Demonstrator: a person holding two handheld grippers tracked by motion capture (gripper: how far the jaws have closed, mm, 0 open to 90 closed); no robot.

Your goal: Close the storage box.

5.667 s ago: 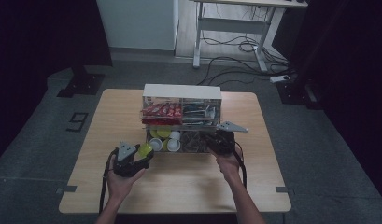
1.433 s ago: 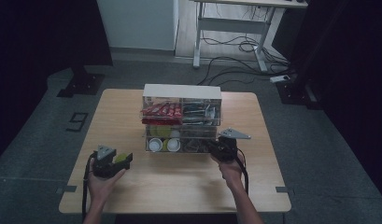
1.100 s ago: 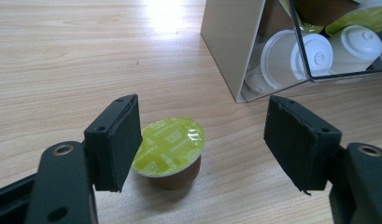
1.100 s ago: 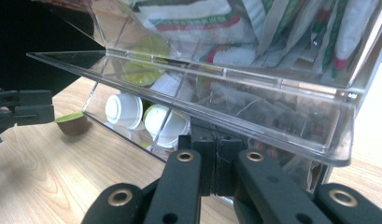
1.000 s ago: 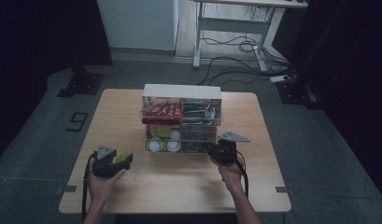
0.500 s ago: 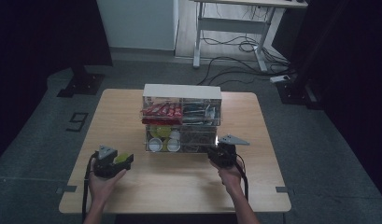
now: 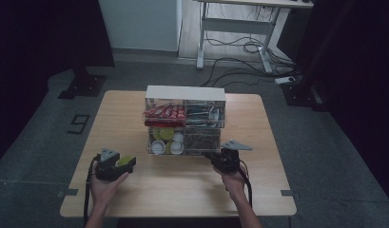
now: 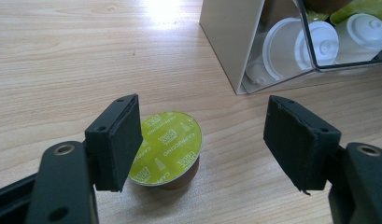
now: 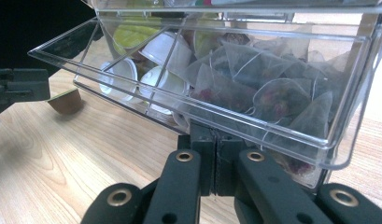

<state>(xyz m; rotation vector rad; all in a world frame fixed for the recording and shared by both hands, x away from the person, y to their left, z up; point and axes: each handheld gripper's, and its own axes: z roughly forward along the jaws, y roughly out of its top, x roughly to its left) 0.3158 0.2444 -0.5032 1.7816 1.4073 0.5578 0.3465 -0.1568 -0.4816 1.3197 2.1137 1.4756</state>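
Two tiers of clear drawers made up the organizer [image 7: 185, 119] on the counter [image 7: 135, 109]. Before its lower drawer [image 9: 216, 88] the right claw [image 9: 215, 161] sat pressed together. Left of the organizer, the left claw [image 8: 205, 140] stood apart around a green capsule [image 8: 166, 148].

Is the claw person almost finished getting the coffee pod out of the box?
Mostly. The green-lidded coffee pod already sits on the wooden table, between the left claw's open jaws. The right claw is shut at the front edge of the clear plastic drawer, which stands pulled out. Closing it looks left.
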